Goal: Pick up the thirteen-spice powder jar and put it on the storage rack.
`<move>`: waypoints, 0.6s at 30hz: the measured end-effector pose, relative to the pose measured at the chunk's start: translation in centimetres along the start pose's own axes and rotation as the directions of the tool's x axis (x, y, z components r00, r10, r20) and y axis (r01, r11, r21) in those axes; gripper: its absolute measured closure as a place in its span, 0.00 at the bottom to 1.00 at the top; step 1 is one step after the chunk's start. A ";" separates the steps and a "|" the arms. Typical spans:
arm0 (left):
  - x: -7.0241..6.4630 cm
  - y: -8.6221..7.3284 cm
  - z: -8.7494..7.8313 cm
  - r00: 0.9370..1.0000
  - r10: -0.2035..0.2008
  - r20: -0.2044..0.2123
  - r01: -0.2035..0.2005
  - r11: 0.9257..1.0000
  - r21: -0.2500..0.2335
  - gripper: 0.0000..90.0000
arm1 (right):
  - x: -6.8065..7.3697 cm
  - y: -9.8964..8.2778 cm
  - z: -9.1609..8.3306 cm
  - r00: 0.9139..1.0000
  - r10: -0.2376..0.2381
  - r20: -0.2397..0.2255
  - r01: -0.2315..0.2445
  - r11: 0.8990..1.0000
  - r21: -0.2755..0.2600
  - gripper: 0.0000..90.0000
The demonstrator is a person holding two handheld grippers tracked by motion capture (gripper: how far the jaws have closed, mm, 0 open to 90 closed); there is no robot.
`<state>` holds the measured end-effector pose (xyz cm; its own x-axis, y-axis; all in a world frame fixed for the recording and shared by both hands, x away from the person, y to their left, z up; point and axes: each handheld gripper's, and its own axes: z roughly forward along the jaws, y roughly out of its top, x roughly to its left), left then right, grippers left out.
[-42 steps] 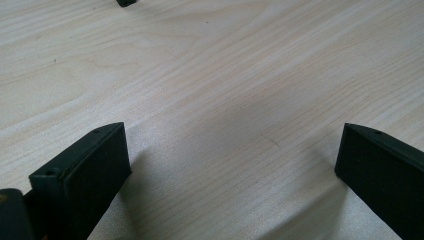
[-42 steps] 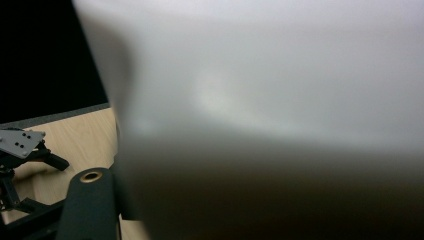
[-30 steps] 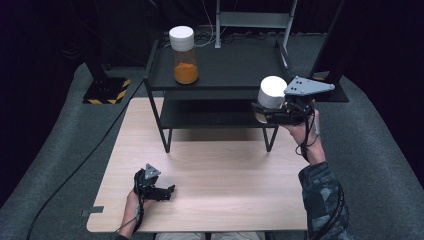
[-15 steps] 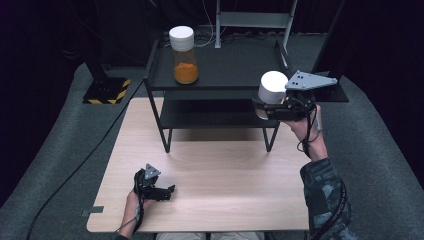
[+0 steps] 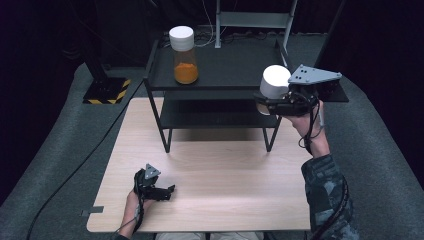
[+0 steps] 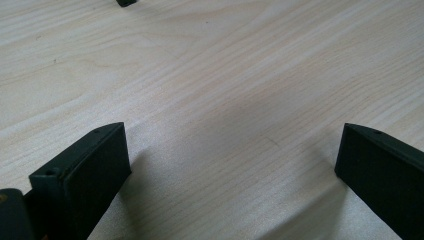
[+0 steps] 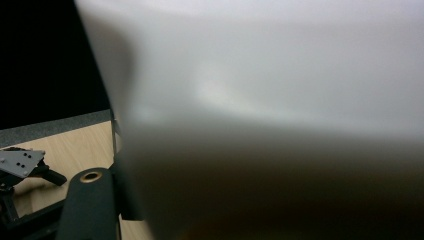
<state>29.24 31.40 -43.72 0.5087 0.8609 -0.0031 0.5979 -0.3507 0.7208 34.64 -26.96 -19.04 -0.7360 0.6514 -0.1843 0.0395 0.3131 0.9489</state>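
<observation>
**Two jars, one black shelf, one of them up in the air**

Starting at the left: the left gripper (image 5: 159, 191) sits low on the pale wooden table (image 5: 225, 175), near the front edge, with its jaws spread wide and nothing between them. In the left gripper view you get a close look at the tabletop, a light, matte wood grain with fine streaks, and the two blocky black jaws resting right over it.

Next over, on the top level of the black metal two-tier shelf (image 5: 225, 65), stands a clear cylindrical jar with a white screw lid (image 5: 183, 55). It's upright near the shelf's left side and has orange powder or granules in roughly the bottom third; the rest looks empty. The shelf top is a flat tray with a low raised rim, thin square legs, and a second level underneath.

Then the right side: the right gripper (image 5: 267, 102) is clamped tight on a second jar with a round white lid (image 5: 274, 82), held upright in the air just off the shelf's front right corner, about level with the top tray. I can't tell what's inside this one. In the right gripper view the jar is a smooth, whitish blur pressed right up to the camera.
</observation>
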 end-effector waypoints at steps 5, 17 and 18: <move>0.0 0.0 0.0 1.000 0.000 0.000 0.000 1.000 0.000 0.01 | -0.2 0.3 -0.1 1.000 0.004 0.002 -0.004 1.000 -0.006 0.33; 0.0 0.0 0.0 1.000 0.000 0.000 0.000 1.000 0.000 0.01 | -0.8 1.2 -0.4 1.000 0.008 -0.001 -0.008 1.000 -0.014 0.33; 0.0 0.0 0.0 1.000 0.000 0.000 0.000 1.000 0.000 0.01 | -0.9 1.4 -0.3 1.000 0.012 -0.003 -0.012 1.000 -0.013 0.33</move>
<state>29.23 31.39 -43.72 0.5087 0.8609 -0.0031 0.5979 -0.3507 0.7208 35.15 -27.35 -17.47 -0.7374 0.6532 -0.1719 0.0395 0.2958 0.9544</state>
